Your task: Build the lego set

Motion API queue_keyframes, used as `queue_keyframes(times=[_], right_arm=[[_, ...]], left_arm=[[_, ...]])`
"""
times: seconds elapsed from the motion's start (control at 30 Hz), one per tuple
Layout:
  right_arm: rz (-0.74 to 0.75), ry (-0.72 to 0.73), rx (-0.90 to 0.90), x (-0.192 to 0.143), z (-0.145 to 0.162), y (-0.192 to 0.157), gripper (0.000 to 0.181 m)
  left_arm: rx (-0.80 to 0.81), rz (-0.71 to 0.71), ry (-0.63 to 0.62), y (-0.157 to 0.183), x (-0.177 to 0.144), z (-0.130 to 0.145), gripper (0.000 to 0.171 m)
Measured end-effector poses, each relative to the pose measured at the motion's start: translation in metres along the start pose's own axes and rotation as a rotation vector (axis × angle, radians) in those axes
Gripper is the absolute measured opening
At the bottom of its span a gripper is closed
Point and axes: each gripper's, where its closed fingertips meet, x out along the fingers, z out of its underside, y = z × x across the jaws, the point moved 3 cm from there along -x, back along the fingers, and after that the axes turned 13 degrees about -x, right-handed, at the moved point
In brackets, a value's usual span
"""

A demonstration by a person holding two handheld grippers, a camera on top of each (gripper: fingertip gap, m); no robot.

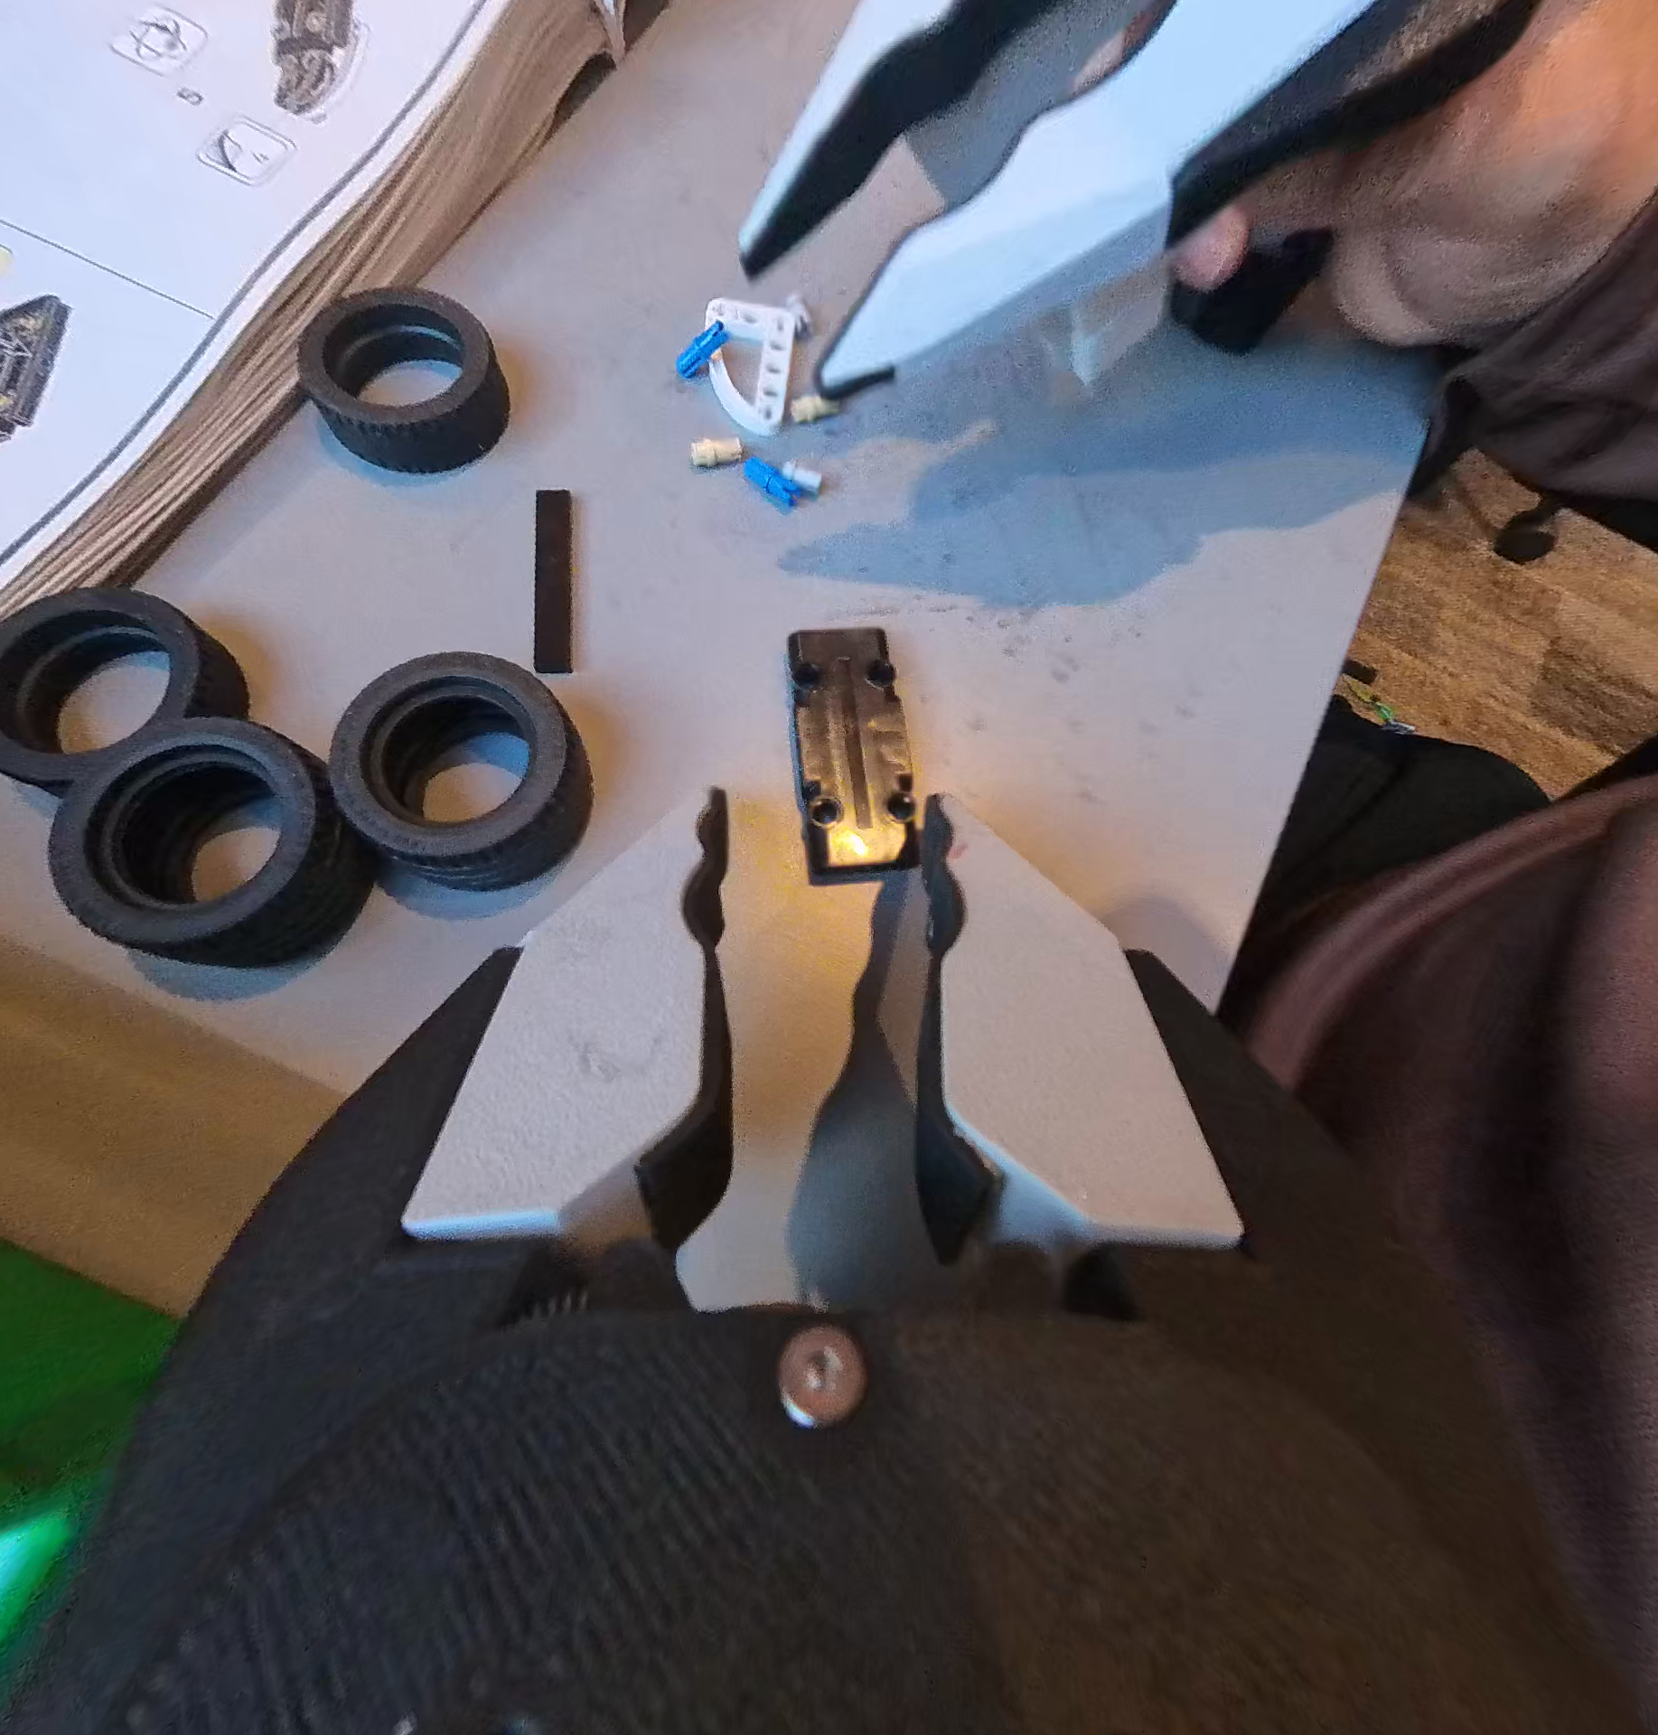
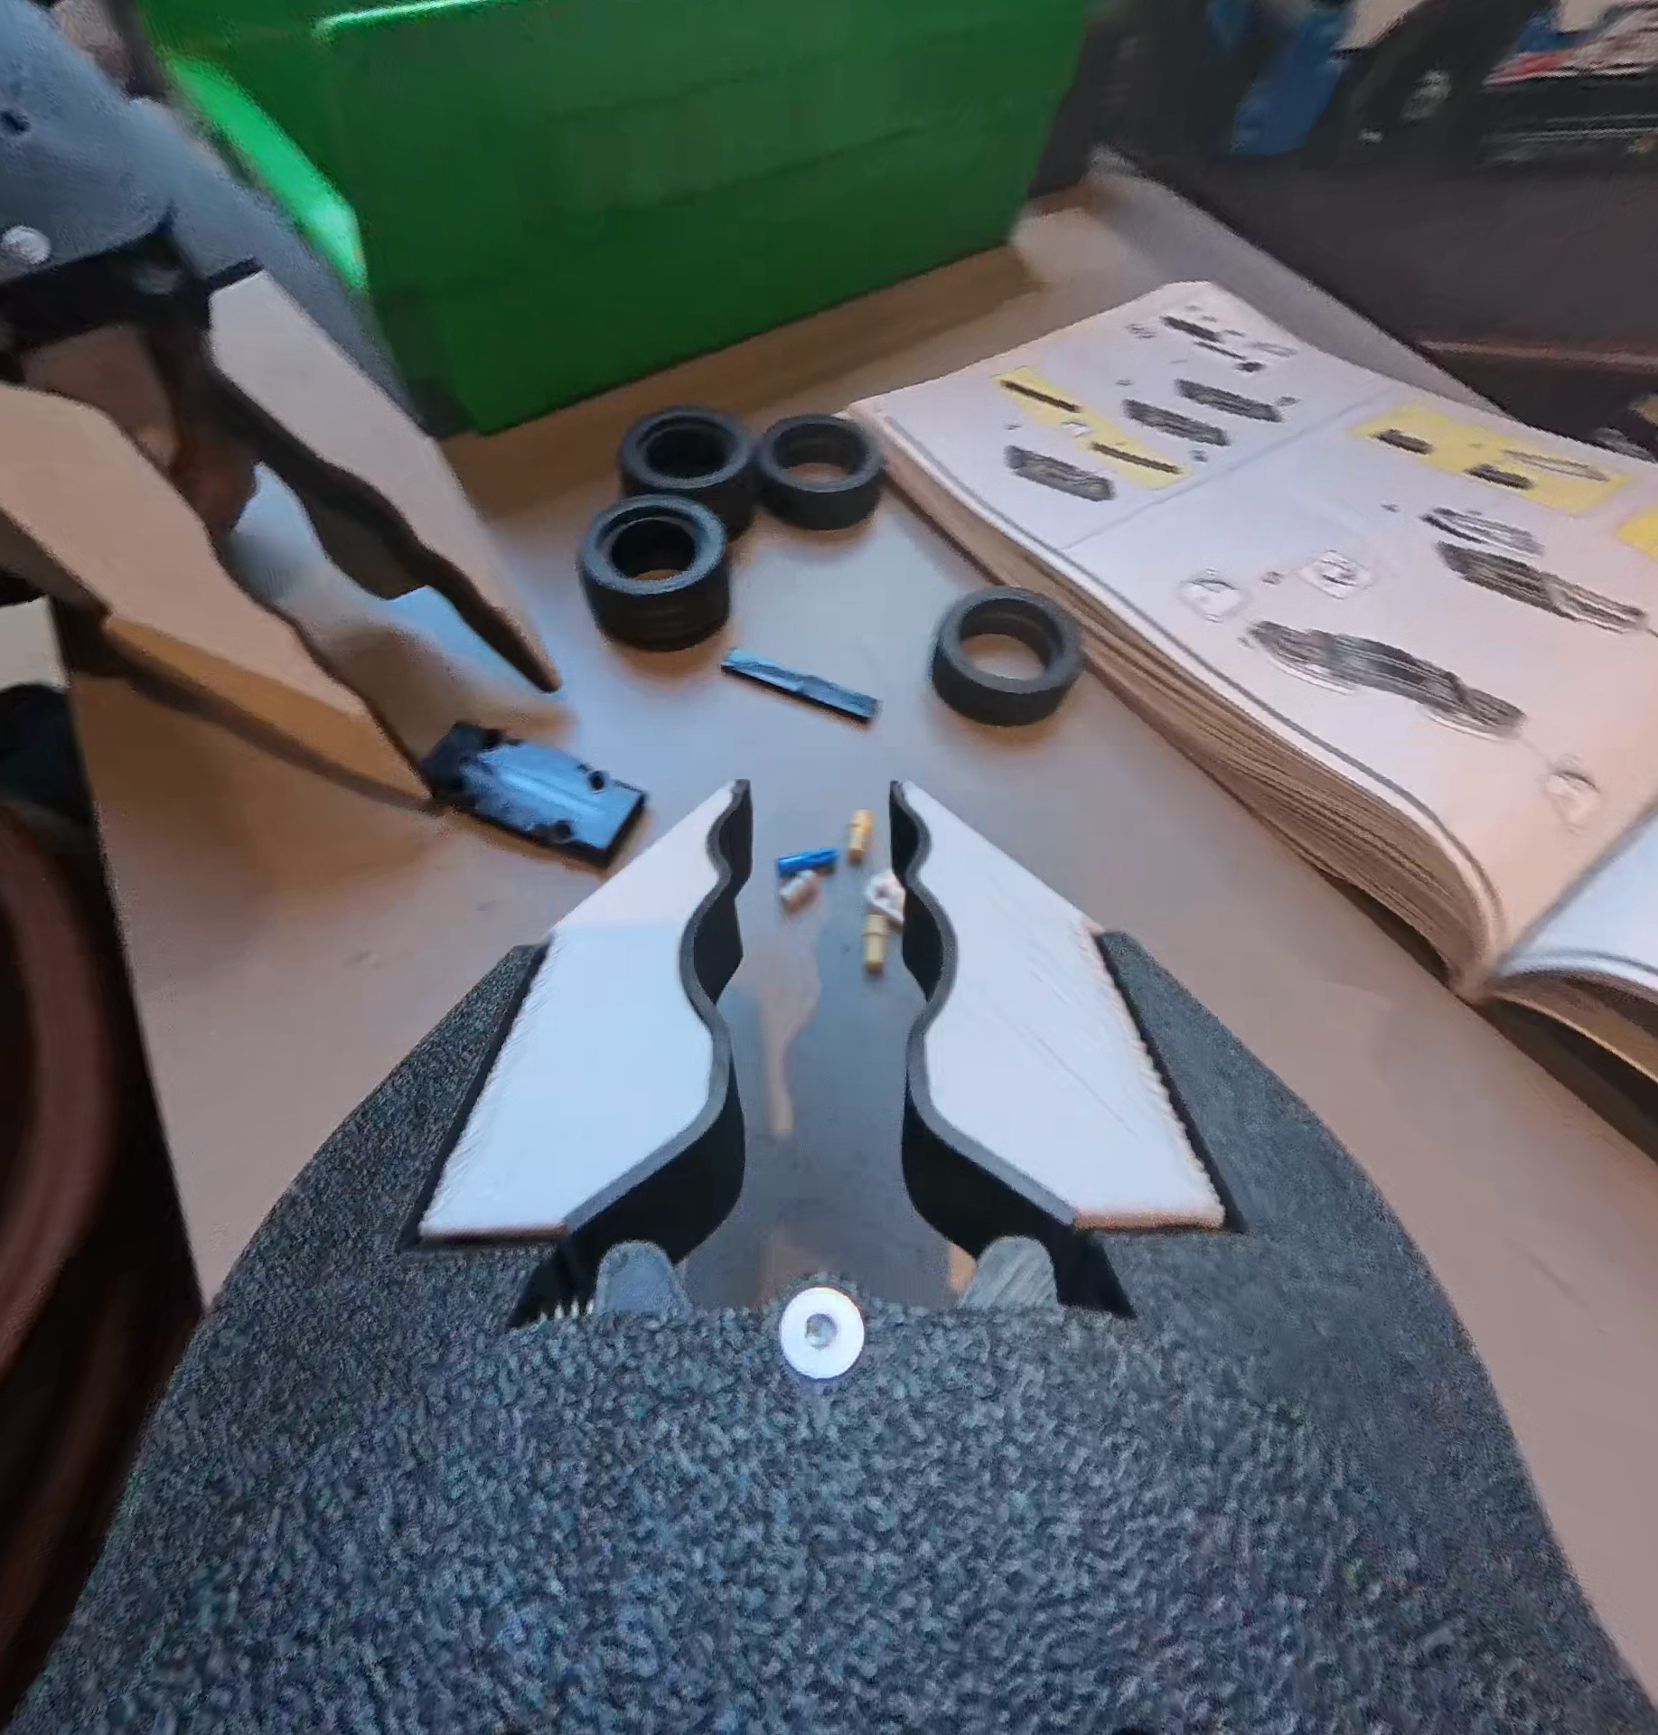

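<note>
While your left gripper (image 1: 825, 826) sits jaws spread at the black plate (image 1: 853, 751), your right gripper (image 2: 817, 798), also spread, hovers over the small pins (image 2: 806, 859), probably to pick one

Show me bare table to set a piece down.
Free: table between the black plate and the near edge. Crowded: the tyres beside the manual, and the pins under the right gripper.
</note>
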Motion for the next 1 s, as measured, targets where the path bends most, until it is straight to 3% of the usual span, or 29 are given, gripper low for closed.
queue_keyframes(times=[0.1, 0.17, 0.2, 0.4, 0.63, 1.0], right_arm=[[0.094, -0.016, 0.077, -0.005, 0.006, 0.019, 0.025], [0.122, -0.045, 0.121, -0.007, 0.013, 0.027, 0.025], [0.135, -0.057, 0.143, -0.008, 0.016, 0.031, 0.025], [0.115, -0.064, 0.209, -0.012, 0.022, 0.034, 0.024], [-0.013, -0.146, 0.178, -0.001, 0.026, 0.016, 0.011], [-0.044, -0.262, 0.098, 0.002, 0.039, 0.004, 0.011]], left_arm=[[0.001, 0.014, -0.032, -0.001, 0.005, 0.000, 0.039], [0.001, -0.001, -0.035, -0.002, 0.007, -0.001, 0.022], [-0.009, -0.008, -0.032, -0.002, 0.007, -0.001, 0.022], [-0.085, 0.090, -0.035, 0.021, 0.005, 0.006, 0.038], [-0.106, 0.148, 0.012, 0.023, -0.002, 0.002, 0.040], [-0.005, 0.069, 0.052, 0.005, -0.007, -0.005, 0.040]])
